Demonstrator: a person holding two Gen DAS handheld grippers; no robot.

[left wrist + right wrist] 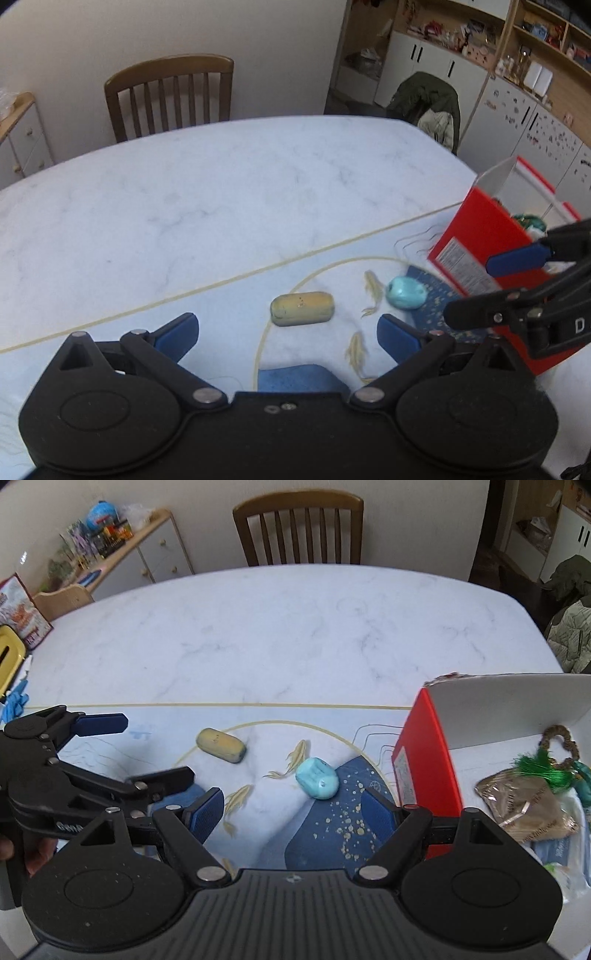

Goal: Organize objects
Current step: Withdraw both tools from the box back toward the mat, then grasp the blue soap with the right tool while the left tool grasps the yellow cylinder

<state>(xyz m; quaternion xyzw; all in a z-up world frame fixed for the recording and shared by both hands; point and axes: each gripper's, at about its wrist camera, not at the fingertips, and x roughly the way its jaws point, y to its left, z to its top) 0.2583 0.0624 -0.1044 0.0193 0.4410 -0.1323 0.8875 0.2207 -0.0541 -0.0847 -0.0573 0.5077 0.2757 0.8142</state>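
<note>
Two hand-held grippers hover over the worktop (295, 627), both spread wide and holding nothing. Just ahead of the right hand-held gripper (293, 814), between its blue ribbed pads, lies a turquoise lump (317, 778), rounded and smooth-looking, resting on a printed mat (332, 834) with gold fish and speckles. Ahead of the left hand-held gripper (288, 336) lies a yellow oblong block (302, 308), matte, with softened corners and a greyish underside. To the right hand-held gripper's right stands an open red cardboard box (424, 760), already holding a brown foil packet (524, 808) and a green tassel (535, 768).

The step in hand seems to be picking up the turquoise lump for the box. To do it well, the right hand-held gripper should drop straight down, centre the lump between the pads, and close across its narrower width, since a rounded shape may squirt out.
</note>
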